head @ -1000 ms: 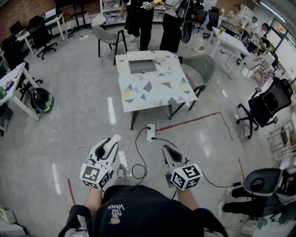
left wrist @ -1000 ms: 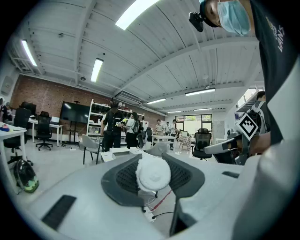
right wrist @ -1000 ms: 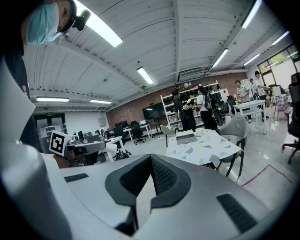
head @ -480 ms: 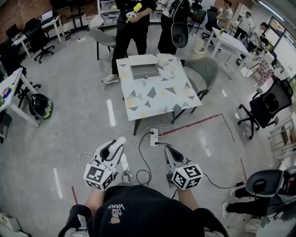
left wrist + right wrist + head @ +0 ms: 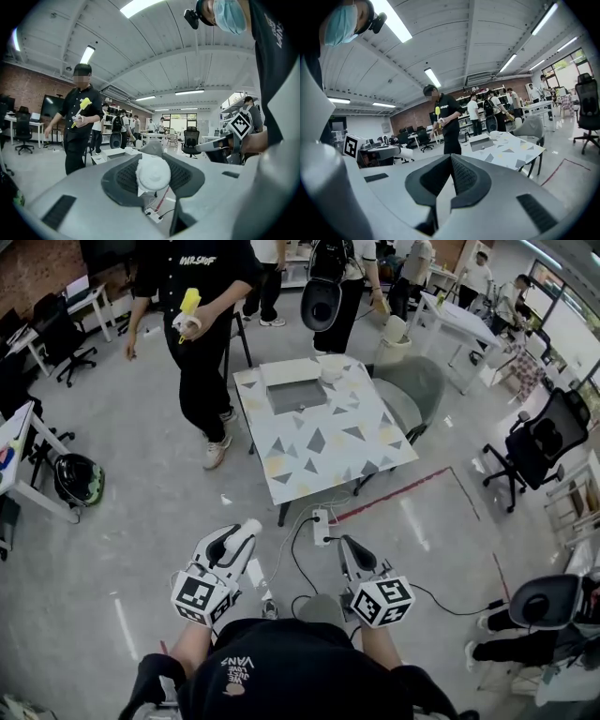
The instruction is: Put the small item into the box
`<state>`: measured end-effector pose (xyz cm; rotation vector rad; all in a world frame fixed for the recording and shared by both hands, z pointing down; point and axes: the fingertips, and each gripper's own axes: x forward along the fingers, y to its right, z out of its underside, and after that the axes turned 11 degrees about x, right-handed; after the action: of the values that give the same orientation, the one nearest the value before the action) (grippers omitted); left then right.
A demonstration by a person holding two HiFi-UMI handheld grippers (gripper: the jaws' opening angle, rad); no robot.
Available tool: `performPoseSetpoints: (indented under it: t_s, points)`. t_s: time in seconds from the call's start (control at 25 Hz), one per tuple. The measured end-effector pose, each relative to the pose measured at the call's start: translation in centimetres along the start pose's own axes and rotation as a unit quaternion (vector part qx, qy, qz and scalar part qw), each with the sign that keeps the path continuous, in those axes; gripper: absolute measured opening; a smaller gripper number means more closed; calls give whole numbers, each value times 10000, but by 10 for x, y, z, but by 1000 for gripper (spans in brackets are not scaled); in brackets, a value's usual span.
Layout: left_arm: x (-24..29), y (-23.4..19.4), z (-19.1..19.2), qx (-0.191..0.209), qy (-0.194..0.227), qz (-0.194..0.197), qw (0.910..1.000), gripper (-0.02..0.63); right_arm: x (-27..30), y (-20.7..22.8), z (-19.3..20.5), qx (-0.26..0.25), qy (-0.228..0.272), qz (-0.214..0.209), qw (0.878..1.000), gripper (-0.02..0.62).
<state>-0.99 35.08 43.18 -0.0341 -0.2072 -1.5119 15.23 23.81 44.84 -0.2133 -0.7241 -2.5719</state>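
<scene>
Nearest: left claw point(image 5: 240, 540) clamped on the small item point(image 5: 153, 172), a white, puffy, round thing pinched between its pads, out in front of the person and above the floor. Right claw point(image 5: 451, 182) alongside, jaws pressed together, nothing in them. Just ahead on the floor: power strip point(image 5: 321, 527) with trailing cables. Well beyond both claws: triangle-patterned worktop point(image 5: 330, 448). Grey box point(image 5: 296, 397) sits open on its far half, with a white bowl-like object point(image 5: 330, 368) beside it. Bystander point(image 5: 200, 329) in black stands by the worktop, holding something yellow.

Round white item point(image 5: 152, 172) — gripped; shallow grey box point(image 5: 296, 397) upright.
</scene>
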Motion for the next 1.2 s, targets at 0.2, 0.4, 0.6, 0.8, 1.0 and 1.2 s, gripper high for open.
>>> performPoseSetpoints:
  t_s: [0.2, 0.4, 0.6, 0.8, 1.0, 1.2]
  points:
    - [28, -21, 9, -213, 3, 89, 9997, 137, 10, 22, -3, 44, -57, 369, 9993, 0]
    - [64, -34, 14, -268, -30, 110, 9996, 137, 38, 48, -15, 62, -138, 418, 9990, 0]
    - [108, -45, 5, -193, -42, -11, 9998, 137, 70, 76, -47, -82, -137, 223, 9996, -1]
    - [167, -57, -7, -174, -54, -286, 9994, 137, 104, 119, -74, -34, -293, -22, 9996, 0]
    - [222, -58, -30, -122, -21, -566, 9983, 137, 126, 155, -109, -207, -490, -358, 9979, 0]
    - [261, -55, -36, -175, -93, -844, 9962, 135, 140, 183, -124, -338, -726, -718, 9942, 0]
